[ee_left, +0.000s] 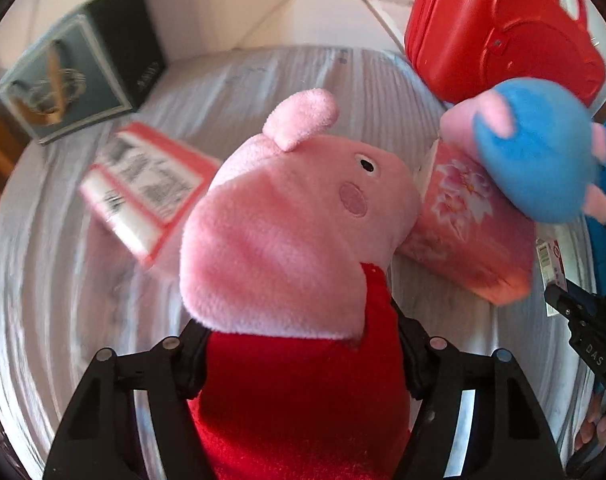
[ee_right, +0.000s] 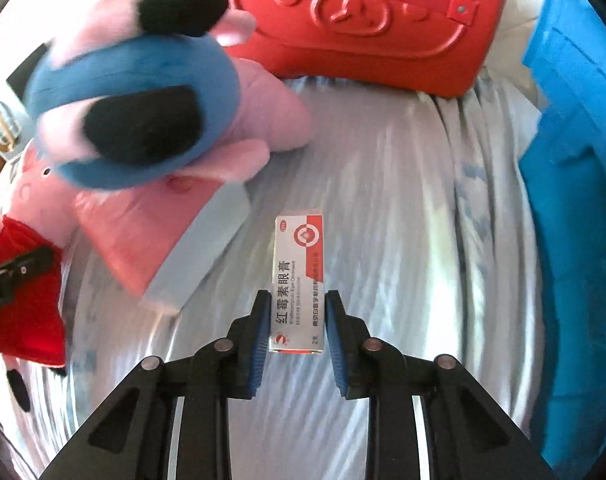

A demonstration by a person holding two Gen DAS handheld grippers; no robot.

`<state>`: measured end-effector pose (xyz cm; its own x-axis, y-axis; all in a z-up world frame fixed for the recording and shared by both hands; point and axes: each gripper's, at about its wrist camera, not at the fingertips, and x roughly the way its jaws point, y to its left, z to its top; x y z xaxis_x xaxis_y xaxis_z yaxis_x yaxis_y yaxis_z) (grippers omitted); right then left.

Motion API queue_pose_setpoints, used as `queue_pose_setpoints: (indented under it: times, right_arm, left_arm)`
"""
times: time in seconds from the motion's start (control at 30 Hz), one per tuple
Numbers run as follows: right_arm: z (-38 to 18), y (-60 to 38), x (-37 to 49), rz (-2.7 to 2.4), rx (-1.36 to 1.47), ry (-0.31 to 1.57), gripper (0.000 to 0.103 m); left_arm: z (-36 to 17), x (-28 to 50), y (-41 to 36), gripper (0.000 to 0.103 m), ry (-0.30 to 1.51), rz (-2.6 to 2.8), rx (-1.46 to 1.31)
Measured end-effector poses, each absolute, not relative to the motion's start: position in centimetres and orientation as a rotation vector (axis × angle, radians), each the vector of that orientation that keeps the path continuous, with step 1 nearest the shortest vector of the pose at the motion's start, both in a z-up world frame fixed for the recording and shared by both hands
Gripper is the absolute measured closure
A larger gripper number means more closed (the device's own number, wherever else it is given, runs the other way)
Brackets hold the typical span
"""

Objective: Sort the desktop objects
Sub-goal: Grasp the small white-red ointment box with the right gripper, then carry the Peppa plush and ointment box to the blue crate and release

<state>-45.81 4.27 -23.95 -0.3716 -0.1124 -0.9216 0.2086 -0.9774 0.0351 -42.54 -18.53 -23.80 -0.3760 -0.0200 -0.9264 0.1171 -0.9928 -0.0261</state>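
A pink pig plush (ee_left: 287, 216) in a red dress fills the left wrist view, and my left gripper (ee_left: 299, 344) is shut on its red body, with the head sticking out past the fingers. In the right wrist view a small white and red ointment box (ee_right: 297, 280) lies on the striped cloth, and my right gripper (ee_right: 298, 300) is shut on its near end, blue pads against both long sides. A second pig plush in blue (ee_right: 135, 112) lies on a pink tissue pack (ee_right: 151, 232) to the left.
A red plastic case (ee_right: 363, 16) stands at the back, with a blue bin (ee_right: 575, 200) along the right. A pink and white carton (ee_left: 143, 188) and a dark box (ee_left: 75, 76) lie at the far left. White striped cloth (ee_right: 423, 220) covers the surface.
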Motion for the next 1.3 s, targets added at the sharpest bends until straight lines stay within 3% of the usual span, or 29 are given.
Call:
queue_pose_setpoints:
  times: [0.7, 1.3]
  right_arm:
    - [-5.9, 4.6, -26.6, -2.663, 1.055, 0.154, 0.076]
    - [3.5, 16.3, -16.7, -2.975, 0.769, 0.058, 0.076]
  left_arm:
    - [-8.2, -24.3, -13.2, 0.033, 0.044, -2.861, 1.280]
    - [-0.1, -19.3, 1.7, 0.033, -0.156, -3.195, 1.045]
